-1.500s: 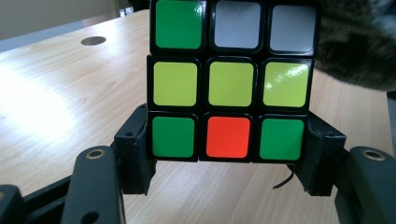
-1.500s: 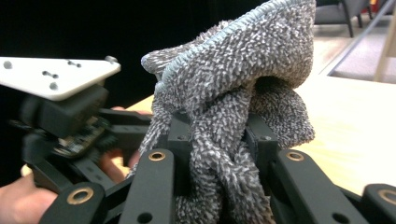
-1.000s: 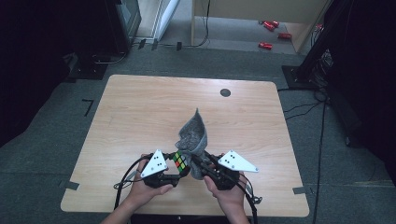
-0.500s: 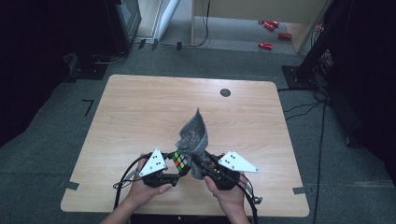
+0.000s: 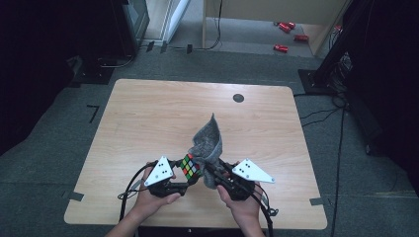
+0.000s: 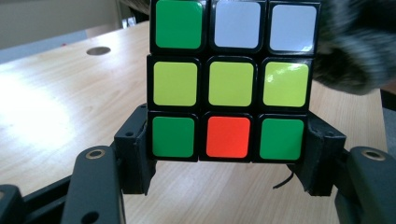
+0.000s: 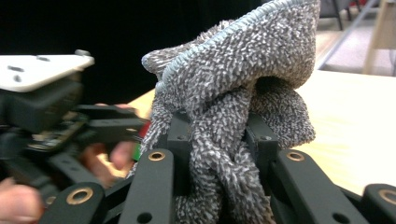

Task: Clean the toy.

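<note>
My left gripper point(image 6: 227, 154) was clamped on the bottom row of the puzzle cube point(image 6: 229, 79), held just above the near edge of the table point(image 5: 148, 113). My right gripper point(image 7: 217, 144) was pinched on a bunched fold of the grey cloth point(image 7: 243, 84), which pressed against the cube's right side. I judged the hold on the cube shallow: a hard wipe could twist it out of the jaws. The cloth's loose upper flap might also snag a corner and turn a layer.
</note>
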The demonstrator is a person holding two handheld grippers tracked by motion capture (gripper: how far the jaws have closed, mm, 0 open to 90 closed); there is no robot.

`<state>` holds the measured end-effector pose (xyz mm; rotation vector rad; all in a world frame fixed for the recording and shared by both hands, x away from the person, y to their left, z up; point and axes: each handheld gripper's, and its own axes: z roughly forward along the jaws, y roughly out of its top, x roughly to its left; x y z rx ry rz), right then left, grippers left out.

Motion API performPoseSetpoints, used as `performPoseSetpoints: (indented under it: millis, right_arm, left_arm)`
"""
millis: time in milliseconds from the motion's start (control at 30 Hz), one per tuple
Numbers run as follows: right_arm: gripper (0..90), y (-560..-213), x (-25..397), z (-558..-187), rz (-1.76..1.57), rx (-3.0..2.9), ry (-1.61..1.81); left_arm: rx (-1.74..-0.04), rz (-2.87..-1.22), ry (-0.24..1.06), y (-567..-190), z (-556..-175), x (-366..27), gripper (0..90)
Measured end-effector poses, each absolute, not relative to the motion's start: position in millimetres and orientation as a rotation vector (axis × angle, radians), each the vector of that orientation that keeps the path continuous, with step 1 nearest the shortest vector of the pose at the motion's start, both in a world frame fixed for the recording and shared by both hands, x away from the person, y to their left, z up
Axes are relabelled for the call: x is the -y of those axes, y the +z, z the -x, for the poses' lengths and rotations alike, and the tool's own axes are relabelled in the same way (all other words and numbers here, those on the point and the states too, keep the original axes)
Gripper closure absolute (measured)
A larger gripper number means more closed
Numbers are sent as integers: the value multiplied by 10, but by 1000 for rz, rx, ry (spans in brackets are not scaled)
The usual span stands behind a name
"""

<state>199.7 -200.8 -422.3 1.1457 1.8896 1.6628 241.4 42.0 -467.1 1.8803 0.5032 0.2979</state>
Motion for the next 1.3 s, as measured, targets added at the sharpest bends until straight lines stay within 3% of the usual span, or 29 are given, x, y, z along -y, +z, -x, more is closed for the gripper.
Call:
performPoseSetpoints:
  millis: [1300]
  right_arm:
    - [695, -4225, 1930, -1976, -1100, -1918, 1682]
  left_arm:
    - [-505, -1908, 285, -4734, -2379, -334, 344]
